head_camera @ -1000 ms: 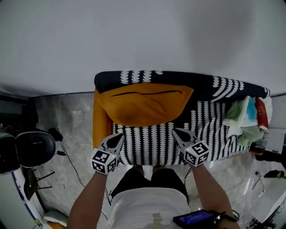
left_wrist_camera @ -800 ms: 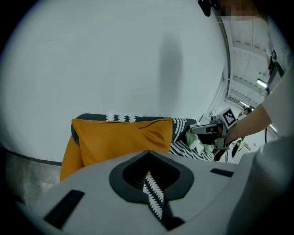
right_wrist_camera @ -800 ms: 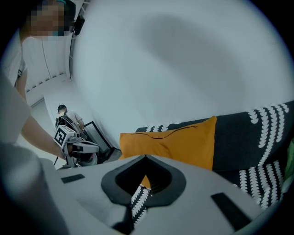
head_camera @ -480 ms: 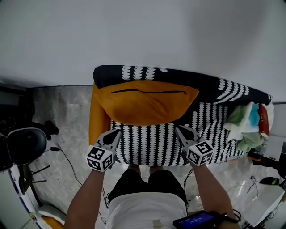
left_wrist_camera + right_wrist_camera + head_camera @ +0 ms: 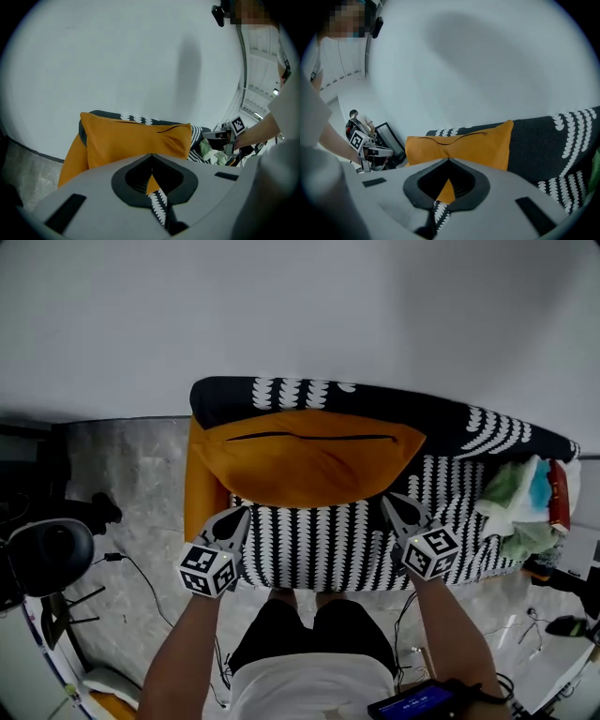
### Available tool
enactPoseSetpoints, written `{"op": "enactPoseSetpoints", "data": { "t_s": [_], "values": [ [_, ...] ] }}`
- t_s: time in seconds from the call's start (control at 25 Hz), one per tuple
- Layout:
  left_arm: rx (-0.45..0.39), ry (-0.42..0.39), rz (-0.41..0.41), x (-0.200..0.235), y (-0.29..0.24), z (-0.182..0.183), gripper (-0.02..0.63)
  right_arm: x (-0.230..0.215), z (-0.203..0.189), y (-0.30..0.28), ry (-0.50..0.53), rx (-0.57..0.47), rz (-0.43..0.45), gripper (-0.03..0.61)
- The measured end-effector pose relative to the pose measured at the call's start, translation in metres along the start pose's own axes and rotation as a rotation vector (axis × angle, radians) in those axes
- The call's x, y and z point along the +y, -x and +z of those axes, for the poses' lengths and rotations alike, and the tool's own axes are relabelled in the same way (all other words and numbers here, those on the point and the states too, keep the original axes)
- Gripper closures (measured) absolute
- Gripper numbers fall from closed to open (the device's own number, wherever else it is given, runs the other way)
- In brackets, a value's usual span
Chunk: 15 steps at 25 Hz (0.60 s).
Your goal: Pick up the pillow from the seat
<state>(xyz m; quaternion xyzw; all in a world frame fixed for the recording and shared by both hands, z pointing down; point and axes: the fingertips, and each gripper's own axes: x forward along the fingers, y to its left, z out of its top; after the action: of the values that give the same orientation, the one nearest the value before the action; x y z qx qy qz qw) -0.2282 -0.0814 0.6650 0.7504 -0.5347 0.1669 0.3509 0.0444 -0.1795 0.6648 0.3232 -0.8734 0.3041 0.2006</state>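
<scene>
An orange pillow (image 5: 305, 466) with a dark zip line leans against the backrest of a black-and-white patterned sofa (image 5: 328, 540), at its left end. It also fills the middle of the left gripper view as the pillow (image 5: 136, 140) and of the right gripper view as the pillow (image 5: 459, 146). My left gripper (image 5: 239, 515) is shut and empty, just below the pillow's lower left corner over the seat's front. My right gripper (image 5: 390, 502) is shut and empty too, near the pillow's lower right corner. Neither touches the pillow.
A heap of green, white and red cloth (image 5: 525, 507) lies on the sofa's right end. A black office chair (image 5: 47, 554) and cables sit on the marble floor at the left. A plain wall (image 5: 300, 306) rises behind the sofa. The person's legs stand at the seat's front edge.
Both grippers have edged forward and lower toward the pillow's lower corners and spread slightly apart. The view has shifted so the sofa sits a little nearer. Jaws stay shut.
</scene>
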Motion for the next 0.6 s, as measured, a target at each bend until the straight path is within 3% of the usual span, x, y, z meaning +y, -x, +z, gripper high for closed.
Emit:
{"op": "enactPoseSetpoints", "data": {
  "t_s": [0.36,0.6],
  "values": [
    [-0.071,0.046,0.112,0.051,-0.005,0.029,0.604,-0.047,0.023,-0.008,-0.011,-0.061,-0.095,0.565],
    [-0.129,0.121,0.216,0.1,0.004,0.049,0.603,-0.075,0.041,-0.004,-0.038,-0.118,-0.19,0.539]
  ]
}}
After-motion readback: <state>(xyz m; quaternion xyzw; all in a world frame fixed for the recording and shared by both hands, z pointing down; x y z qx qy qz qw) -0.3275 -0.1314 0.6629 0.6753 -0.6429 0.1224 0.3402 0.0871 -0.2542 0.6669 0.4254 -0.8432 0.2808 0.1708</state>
